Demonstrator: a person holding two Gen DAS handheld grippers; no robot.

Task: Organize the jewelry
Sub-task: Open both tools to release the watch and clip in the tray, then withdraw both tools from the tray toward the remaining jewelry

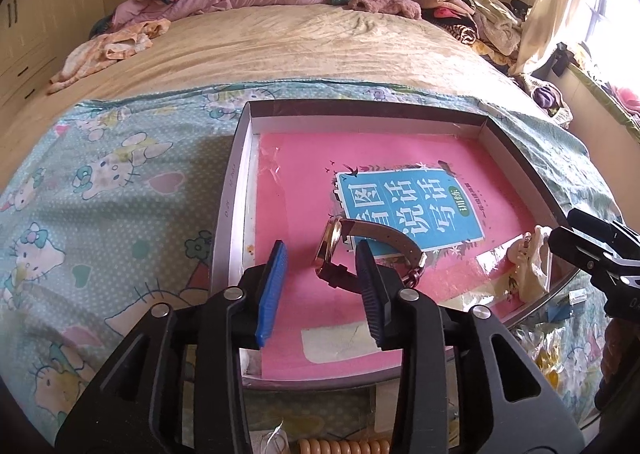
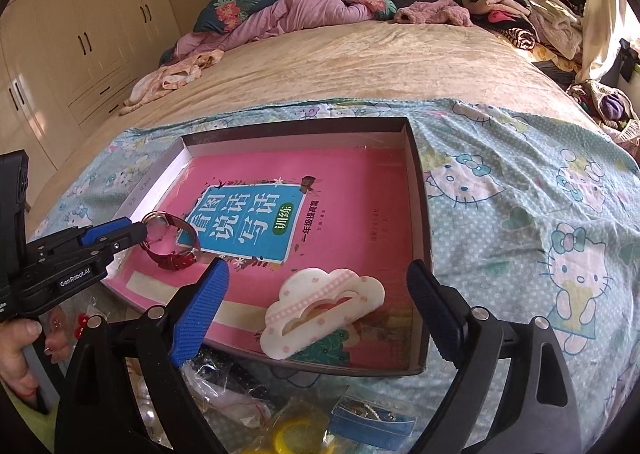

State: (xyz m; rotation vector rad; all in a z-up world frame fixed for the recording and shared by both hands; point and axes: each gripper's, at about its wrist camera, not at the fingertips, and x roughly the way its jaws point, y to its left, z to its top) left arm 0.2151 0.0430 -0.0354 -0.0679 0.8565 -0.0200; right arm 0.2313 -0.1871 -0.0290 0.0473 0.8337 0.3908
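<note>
A shallow grey box tray (image 1: 232, 193) (image 2: 420, 213) lies on the bed with a pink book flat inside it. A gold-cased watch (image 1: 334, 250) (image 2: 172, 250) with a red-brown strap stands on its edge on the book. My left gripper (image 1: 322, 286) (image 2: 134, 234) is open around its near side, with the strap passing behind the right finger (image 1: 372, 290) and the pads apart from it. A white and pink cloud-shaped hair clip (image 2: 320, 306) (image 1: 528, 262) lies at the tray's near right. My right gripper (image 2: 318, 308) (image 1: 580, 246) stands wide open on either side of it, not touching.
Plastic bags of jewelry (image 2: 288, 426) and a beaded bracelet (image 1: 344, 446) lie at the near edge below the tray. A cartoon-cat blanket (image 2: 540, 234) covers the bed around it. Clothes (image 2: 520, 21) pile up at the far right. A hand (image 2: 16, 350) holds the left gripper.
</note>
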